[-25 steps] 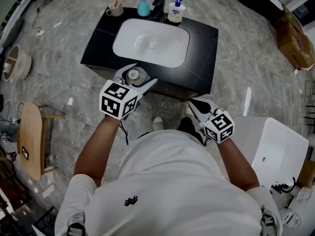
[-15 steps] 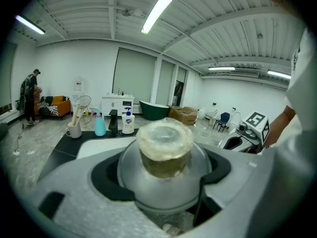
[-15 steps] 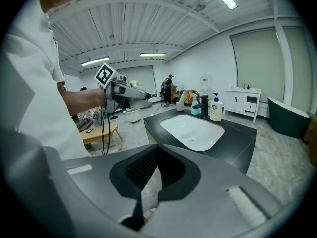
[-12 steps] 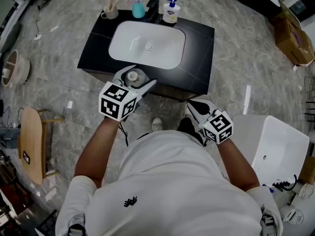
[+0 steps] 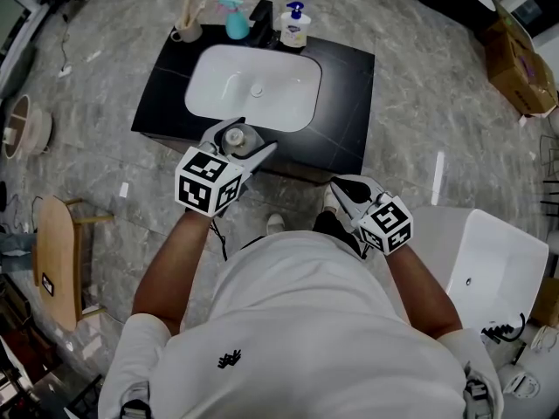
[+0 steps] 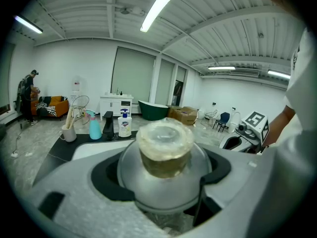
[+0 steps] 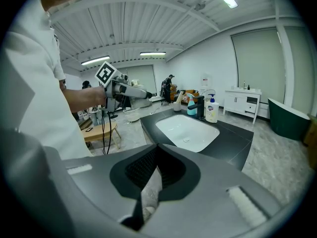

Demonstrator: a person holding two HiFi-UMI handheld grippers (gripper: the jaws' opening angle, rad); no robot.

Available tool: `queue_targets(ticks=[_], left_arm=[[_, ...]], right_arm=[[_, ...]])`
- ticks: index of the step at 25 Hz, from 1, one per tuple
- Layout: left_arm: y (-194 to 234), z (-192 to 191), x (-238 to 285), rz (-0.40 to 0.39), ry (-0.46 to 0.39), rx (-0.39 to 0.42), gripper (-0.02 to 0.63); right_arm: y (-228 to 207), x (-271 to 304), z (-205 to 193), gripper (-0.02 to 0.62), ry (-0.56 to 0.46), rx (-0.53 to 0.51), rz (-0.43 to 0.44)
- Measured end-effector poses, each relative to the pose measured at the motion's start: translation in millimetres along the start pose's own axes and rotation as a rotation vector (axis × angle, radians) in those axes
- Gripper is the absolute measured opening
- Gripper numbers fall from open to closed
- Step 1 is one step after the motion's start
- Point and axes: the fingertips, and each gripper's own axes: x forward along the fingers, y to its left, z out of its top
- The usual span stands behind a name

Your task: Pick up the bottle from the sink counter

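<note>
Head view: I am carrying the bottle [image 5: 234, 135] in my left tongs [image 5: 241, 144], raised over the front edge of the table [image 5: 348, 94].
Left tongs: gripping wide around the bottle's clear shoulder, cap up.
Right tongs [image 5: 346, 190]: hanging closed and empty near my waist.
Change: table and sink [image 5: 253, 90] are sitting further up-left than before; both tongs are keeping their place.
Meaning: pickup is looking done; I am probably backing away.

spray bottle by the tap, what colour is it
The spray bottle is teal, and it shows clearest in the head view.
</note>
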Motion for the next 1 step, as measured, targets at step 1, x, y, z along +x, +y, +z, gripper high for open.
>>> queue_targets(ticks=[1], left_arm=[[-0.1, 2.1, 3.1, 0.000, 0.000, 0.001, 0.345]], right_arm=[[-3.5, -0.4, 1.1, 0.012, 0.000, -0.002, 0.001]])
